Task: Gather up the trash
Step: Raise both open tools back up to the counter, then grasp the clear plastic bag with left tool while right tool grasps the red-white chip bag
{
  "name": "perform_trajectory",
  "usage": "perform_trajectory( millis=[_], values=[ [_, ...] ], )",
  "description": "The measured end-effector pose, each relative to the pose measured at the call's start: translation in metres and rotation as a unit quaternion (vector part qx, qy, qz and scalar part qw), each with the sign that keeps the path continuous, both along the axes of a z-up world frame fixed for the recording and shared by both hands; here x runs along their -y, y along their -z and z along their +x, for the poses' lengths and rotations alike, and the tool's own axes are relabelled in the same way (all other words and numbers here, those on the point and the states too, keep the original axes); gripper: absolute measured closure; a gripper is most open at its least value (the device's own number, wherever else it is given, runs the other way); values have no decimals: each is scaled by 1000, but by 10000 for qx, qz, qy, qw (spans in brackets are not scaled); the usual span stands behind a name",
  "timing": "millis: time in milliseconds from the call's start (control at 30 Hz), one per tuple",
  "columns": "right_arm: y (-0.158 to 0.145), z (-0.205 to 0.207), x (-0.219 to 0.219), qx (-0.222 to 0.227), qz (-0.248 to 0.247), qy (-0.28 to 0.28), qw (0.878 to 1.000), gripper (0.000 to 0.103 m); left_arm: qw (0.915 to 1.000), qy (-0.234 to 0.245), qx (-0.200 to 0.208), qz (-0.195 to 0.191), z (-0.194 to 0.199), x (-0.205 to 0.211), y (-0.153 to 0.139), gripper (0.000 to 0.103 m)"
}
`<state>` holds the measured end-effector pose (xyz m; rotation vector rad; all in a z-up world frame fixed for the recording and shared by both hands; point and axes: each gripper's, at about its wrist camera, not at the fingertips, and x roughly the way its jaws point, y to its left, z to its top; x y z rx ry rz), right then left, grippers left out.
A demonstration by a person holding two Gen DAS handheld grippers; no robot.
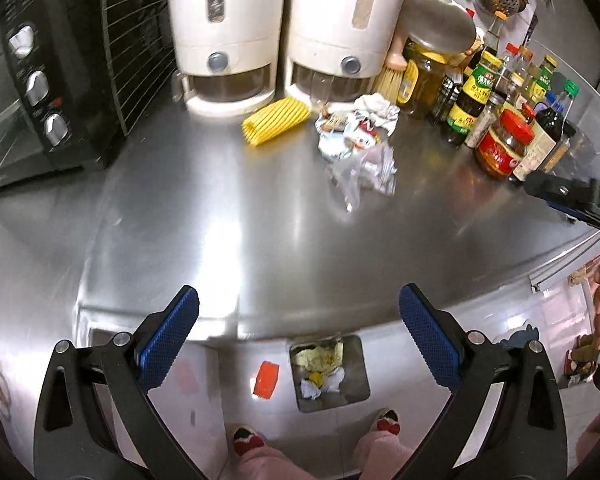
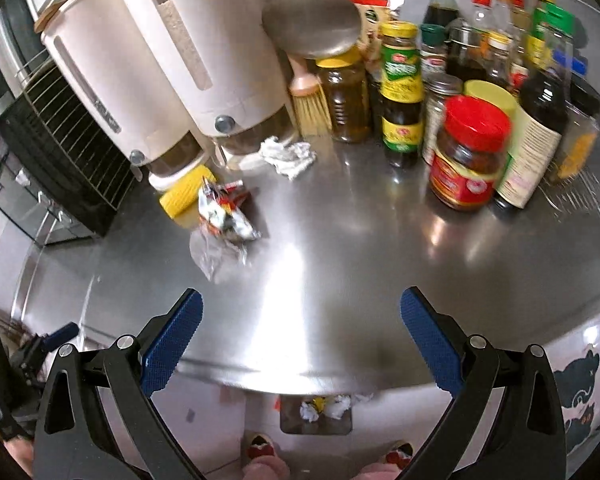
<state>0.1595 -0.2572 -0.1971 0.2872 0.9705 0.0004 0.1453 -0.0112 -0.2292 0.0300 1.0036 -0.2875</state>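
On the steel counter [image 1: 220, 208] lies a small heap of trash: a crumpled white tissue [image 1: 376, 106], a silver and red snack wrapper [image 1: 348, 136] and a clear plastic bag [image 1: 364, 174]. The right wrist view shows the same tissue [image 2: 288, 154], wrapper [image 2: 224, 212] and bag [image 2: 212, 254]. On the floor below the counter edge stands a metal bin [image 1: 328, 372] holding crumpled paper, also visible as the bin [image 2: 314, 412]. My left gripper [image 1: 298, 340] hangs open over the counter's front edge, holding nothing. My right gripper [image 2: 302, 344] is open too, well short of the heap.
Two white dispensers [image 1: 284, 28] and a black toaster oven [image 1: 60, 72] line the back. A yellow ribbed object [image 1: 276, 120] lies beside the trash. Jars and sauce bottles [image 2: 468, 152] crowd the right. An orange item [image 1: 266, 380] lies on the floor near a person's slippered feet [image 1: 248, 440].
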Motion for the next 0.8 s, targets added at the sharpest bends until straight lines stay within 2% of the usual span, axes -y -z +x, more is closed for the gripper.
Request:
perform_trajectory(
  millis=[233,533,767,800],
  values=[
    [19,61,0,-56,352,-1,9994,6,9998,169,-90,-79,43,26,10,8],
    [48,127,-23,-315,738,-362,9961,30,9988,321,-318,-181,93,56,35,8],
    [71,162,-60,-634,677,-849,9921,33,9981,351,-414,-291,113,59,49,9],
    [77,167,-63,-720,658,-896,9912,37,9980,357,-428,-298,115,59,50,9]
  ],
)
